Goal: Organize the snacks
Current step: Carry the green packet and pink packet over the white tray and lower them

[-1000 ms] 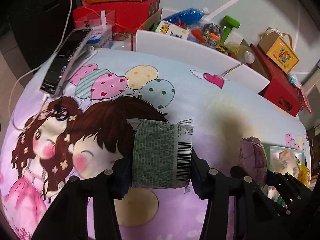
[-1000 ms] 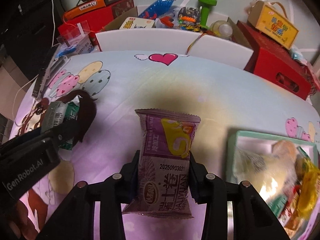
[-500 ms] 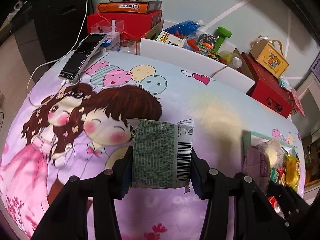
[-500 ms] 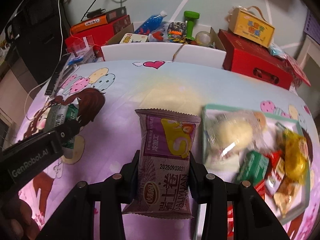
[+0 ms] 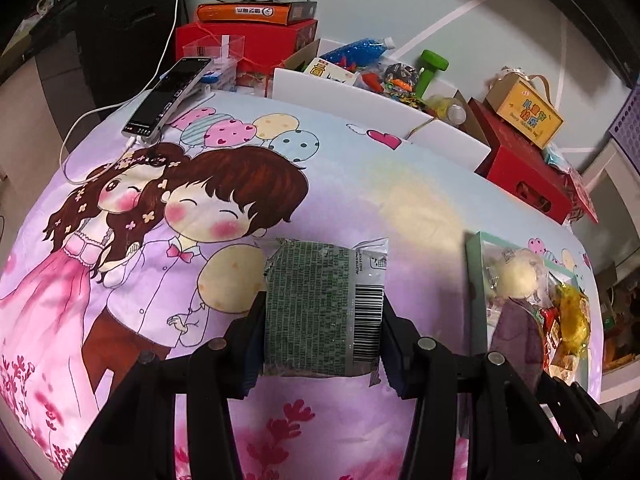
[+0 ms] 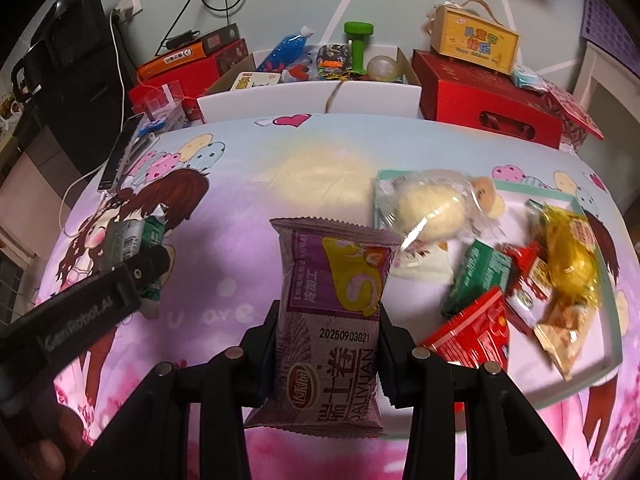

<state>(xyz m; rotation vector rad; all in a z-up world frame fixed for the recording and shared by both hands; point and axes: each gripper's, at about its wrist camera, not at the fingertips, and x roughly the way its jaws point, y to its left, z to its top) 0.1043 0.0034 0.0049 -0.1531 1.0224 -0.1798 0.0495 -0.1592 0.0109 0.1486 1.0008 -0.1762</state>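
Note:
My left gripper (image 5: 322,320) is shut on a green snack packet (image 5: 320,304) with a barcode, held above the cartoon tablecloth (image 5: 360,184). My right gripper (image 6: 326,320) is shut on a purple wafer-roll packet (image 6: 332,300), also held off the cloth. To its right lies a mint-rimmed tray (image 6: 532,189) holding a wrapped pale bun (image 6: 432,208), a green packet (image 6: 478,276), a red packet (image 6: 472,332) and yellow-wrapped snacks (image 6: 568,256). The right wrist view shows the left gripper (image 6: 136,256) and its green packet (image 6: 120,240) at the far left. The left wrist view has the tray (image 5: 474,272) at its right edge.
A phone (image 5: 168,100) on a white cable lies at the cloth's far left corner. Behind the table stand a white box of toys (image 6: 304,100), red boxes (image 6: 480,100) and a yellow carton (image 6: 476,40). The cloth between the grippers and the far edge is bare.
Both grippers have pulled back and risen a little, each still gripping its packet. The table looks smaller, and the tray has slid fully into the right wrist view.

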